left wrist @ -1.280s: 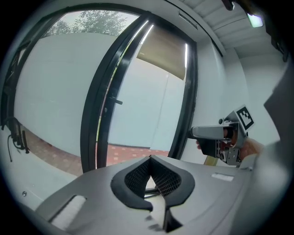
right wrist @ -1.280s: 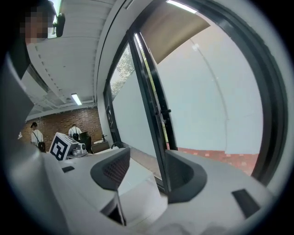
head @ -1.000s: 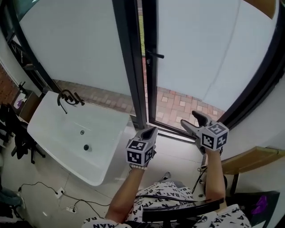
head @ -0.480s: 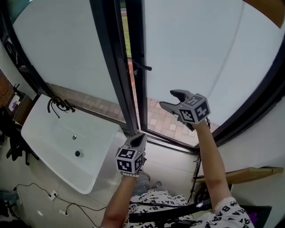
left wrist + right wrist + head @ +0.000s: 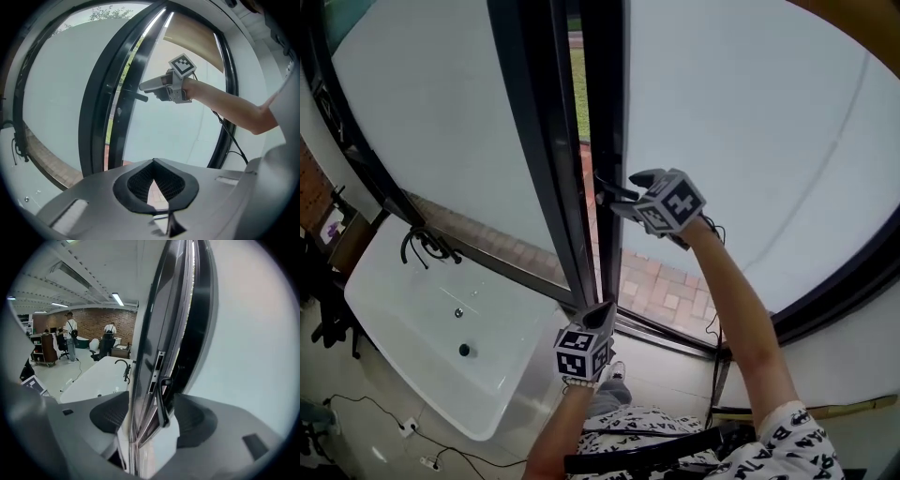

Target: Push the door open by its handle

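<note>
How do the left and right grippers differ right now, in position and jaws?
Height: the right gripper is raised to the door handle; the left gripper hangs low, near the foot of the door frame.
Jaws: the right gripper's jaws stand apart with the handle between them. They have just been closing but are not clamped on it. The left gripper's jaws are together with nothing in them.
Shared: both point toward the door frame.

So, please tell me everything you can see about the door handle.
The door handle is a slim dark lever, metal by its look, fixed on the dark frame of the glass door. It juts sideways from the frame. The right gripper straddles it, jaws apart though just closing a little; whether they touch it is unclear.
</note>
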A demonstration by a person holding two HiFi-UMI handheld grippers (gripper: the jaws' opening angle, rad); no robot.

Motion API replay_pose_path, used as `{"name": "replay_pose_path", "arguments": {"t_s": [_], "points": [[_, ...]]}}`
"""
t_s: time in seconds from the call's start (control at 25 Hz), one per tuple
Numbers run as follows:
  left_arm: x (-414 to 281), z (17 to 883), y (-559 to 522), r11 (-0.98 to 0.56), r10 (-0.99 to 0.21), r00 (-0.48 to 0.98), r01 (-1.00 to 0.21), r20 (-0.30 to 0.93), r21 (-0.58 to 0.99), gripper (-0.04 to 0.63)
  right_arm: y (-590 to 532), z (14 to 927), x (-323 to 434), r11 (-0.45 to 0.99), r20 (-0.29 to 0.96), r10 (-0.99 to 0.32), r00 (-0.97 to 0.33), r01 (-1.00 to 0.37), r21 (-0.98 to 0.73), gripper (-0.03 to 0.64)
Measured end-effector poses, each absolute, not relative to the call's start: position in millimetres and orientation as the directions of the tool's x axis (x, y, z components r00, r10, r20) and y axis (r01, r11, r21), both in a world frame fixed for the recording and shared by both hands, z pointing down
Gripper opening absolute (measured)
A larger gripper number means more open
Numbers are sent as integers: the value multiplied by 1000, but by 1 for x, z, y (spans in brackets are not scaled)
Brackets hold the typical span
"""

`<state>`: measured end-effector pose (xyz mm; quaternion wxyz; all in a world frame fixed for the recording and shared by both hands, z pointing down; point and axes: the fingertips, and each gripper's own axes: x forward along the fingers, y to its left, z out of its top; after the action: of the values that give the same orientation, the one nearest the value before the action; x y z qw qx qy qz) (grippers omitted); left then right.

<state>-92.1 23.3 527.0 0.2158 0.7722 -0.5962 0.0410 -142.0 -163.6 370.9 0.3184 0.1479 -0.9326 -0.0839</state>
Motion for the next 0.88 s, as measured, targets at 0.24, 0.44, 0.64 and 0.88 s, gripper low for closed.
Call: {"name": "replay_pose_path", "arguments": {"t_s": [0.24, 0.44, 0.64, 0.88], "points": [[-105, 528, -24, -217, -896, 307, -934, 322, 286, -15, -187, 407, -182, 945, 664, -316, -678, -159, 286, 299], [-104, 534, -56, -241, -882, 338, -922, 329, 302, -15, -193, 424, -187, 958, 734, -269, -623, -99, 267, 261], [-99, 538, -80, -270, -868, 370, -911, 330, 311, -15, -188, 431, -189, 967, 747, -232, -623, -62, 248, 187], [-94, 537, -106, -293, -860, 393, -902, 324, 317, -15, -186, 428, -201, 961, 740, -235, -630, -38, 273, 32]]}}
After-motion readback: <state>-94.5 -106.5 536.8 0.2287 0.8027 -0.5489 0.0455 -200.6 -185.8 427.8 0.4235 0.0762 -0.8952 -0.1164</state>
